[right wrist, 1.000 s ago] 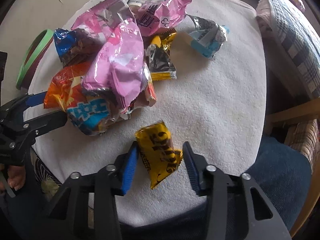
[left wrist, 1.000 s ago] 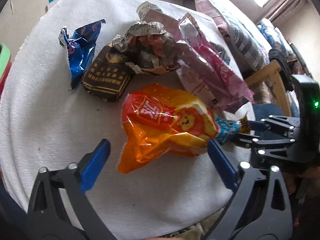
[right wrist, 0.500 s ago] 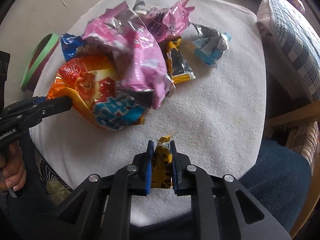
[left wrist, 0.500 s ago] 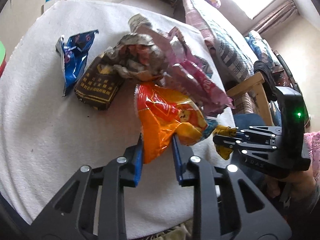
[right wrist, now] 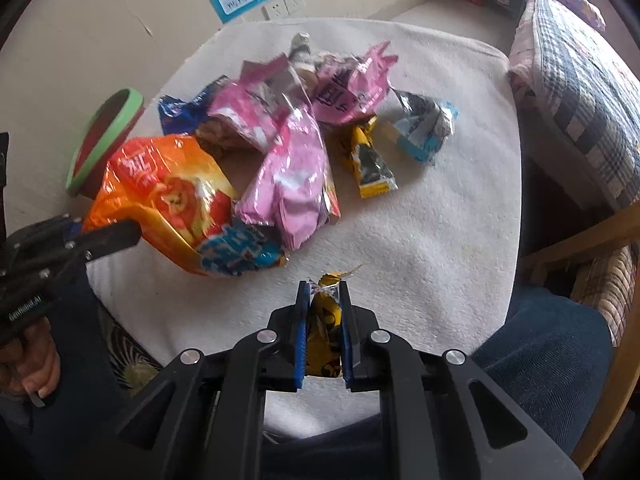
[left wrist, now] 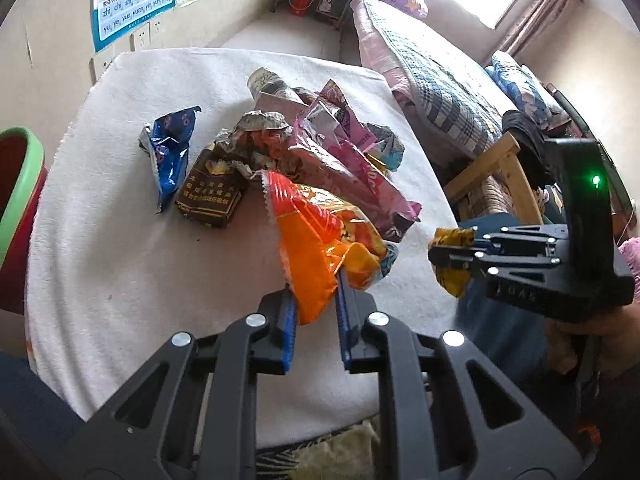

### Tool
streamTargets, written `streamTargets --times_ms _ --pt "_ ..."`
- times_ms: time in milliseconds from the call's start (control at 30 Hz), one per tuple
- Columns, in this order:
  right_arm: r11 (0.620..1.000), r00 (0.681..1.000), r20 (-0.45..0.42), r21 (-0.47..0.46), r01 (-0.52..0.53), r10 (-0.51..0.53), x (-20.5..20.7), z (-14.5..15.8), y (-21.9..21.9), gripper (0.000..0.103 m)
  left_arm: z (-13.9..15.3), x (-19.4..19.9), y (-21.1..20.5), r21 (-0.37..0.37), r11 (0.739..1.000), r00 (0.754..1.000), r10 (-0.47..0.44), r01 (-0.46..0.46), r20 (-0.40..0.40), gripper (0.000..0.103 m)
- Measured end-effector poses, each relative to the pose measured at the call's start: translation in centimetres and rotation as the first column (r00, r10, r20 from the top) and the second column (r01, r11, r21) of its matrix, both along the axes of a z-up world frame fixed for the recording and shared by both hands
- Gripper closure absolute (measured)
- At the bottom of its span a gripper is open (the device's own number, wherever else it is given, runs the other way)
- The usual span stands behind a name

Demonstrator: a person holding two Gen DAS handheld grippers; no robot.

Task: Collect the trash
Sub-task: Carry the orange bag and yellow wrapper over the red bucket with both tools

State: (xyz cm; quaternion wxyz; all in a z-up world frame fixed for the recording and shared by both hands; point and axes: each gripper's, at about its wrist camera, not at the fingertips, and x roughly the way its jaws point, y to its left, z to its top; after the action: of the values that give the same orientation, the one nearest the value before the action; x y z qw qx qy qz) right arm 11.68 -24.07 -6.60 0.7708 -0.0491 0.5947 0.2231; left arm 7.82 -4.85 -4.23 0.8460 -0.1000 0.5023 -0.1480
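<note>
Left wrist view. We hold the left gripper [left wrist: 316, 312] with its jaws closing on the lower corner of the orange snack bag [left wrist: 320, 240], pads pressing its crumpled edge; the bag hangs lifted above the white towel-covered table [left wrist: 120, 260]. Behind it we count a blue wrapper [left wrist: 170, 152], a dark brown packet [left wrist: 210, 196], a crumpled silver wrapper [left wrist: 256, 136] and a pink bag [left wrist: 344, 168], heaped together. At the right we see the right gripper [left wrist: 440, 256] clamped on a small yellow wrapper [left wrist: 452, 276]. A green-rimmed bin [left wrist: 20, 184] stands at the left edge.

Right wrist view. The right gripper [right wrist: 323, 320] is closed on the yellow wrapper [right wrist: 324, 344], which stands upright between the blue pads, clear of the towel. At the left the left gripper [right wrist: 116, 236] pinches the orange snack bag [right wrist: 168, 196]. We also list a yellow-black wrapper [right wrist: 368, 164] and a light blue wrapper [right wrist: 424, 128].
</note>
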Motion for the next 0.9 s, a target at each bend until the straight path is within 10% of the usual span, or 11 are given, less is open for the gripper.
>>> streamTargets --times_ms 900 --pt "0.994 0.991 0.123 0.085 -0.063 0.053 0.2 5.8 3.9 0.090 4.8 -0.7 4.8 0.074 0.988 0.986 0.130 -0.138 0.100 0.088"
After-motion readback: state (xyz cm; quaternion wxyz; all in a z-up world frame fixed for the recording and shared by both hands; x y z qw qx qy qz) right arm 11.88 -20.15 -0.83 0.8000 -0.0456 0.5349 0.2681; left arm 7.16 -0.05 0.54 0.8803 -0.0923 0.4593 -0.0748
